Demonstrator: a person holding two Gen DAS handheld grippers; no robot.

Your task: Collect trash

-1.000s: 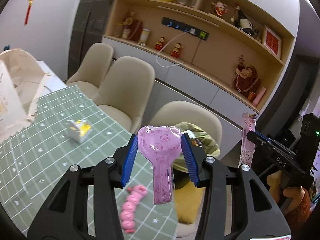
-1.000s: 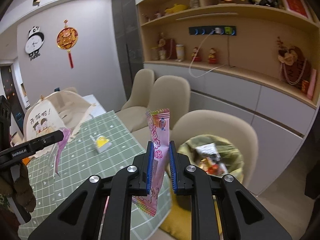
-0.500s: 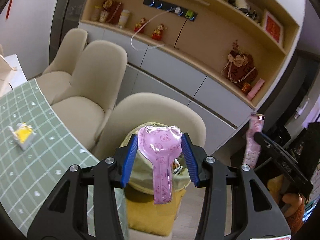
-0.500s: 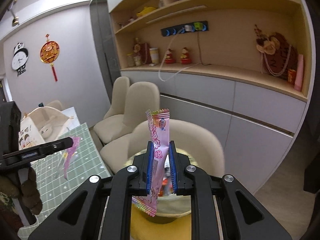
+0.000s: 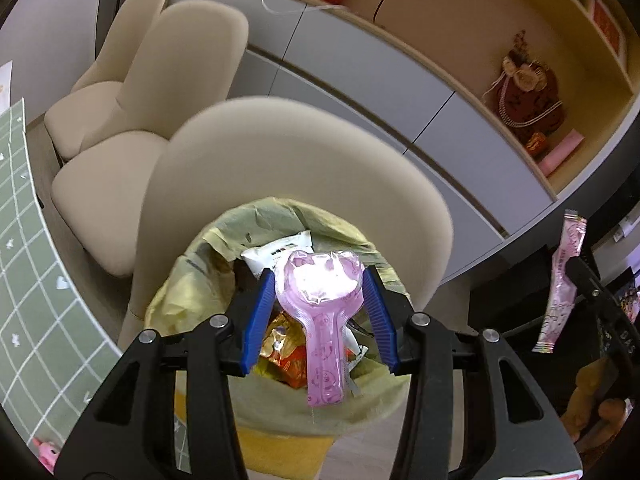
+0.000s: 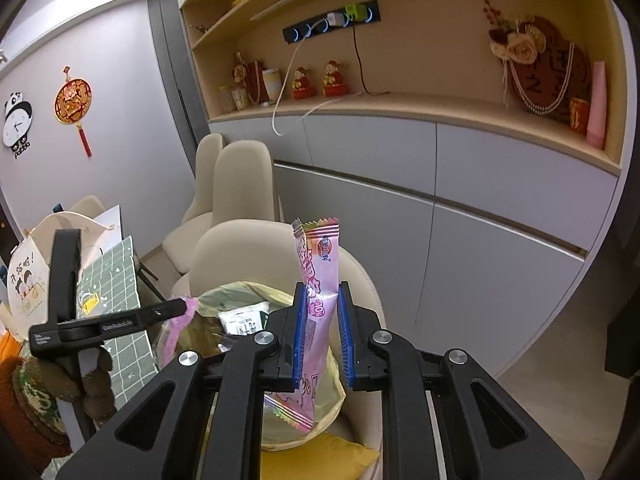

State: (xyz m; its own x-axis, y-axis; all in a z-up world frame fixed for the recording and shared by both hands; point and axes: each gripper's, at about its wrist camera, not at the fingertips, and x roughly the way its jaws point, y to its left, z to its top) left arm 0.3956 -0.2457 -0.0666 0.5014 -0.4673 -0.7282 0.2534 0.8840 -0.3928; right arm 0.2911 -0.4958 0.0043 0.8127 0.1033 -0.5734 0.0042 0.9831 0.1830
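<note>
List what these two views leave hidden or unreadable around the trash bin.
- Bin bottom and floor under it: left wrist view, hidden by the left gripper body and frame edge.
- Trash deep in the bin: both views, covered by top wrappers and the pink spoon-shaped packet.
- Print on the pink stick wrapper: right wrist view, too small to read.
- Right gripper contact with that wrapper: unclear, gaps show beside it.

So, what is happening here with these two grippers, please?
A person is collecting trash with two tools. The left hand-held gripper holds a pink plastic wrapper right above the bin, which is lined with a yellow bag and already has wrappers inside. The right hand-held gripper holds a long pink snack packet over the same bin. Neither piece is dropped yet.
</note>
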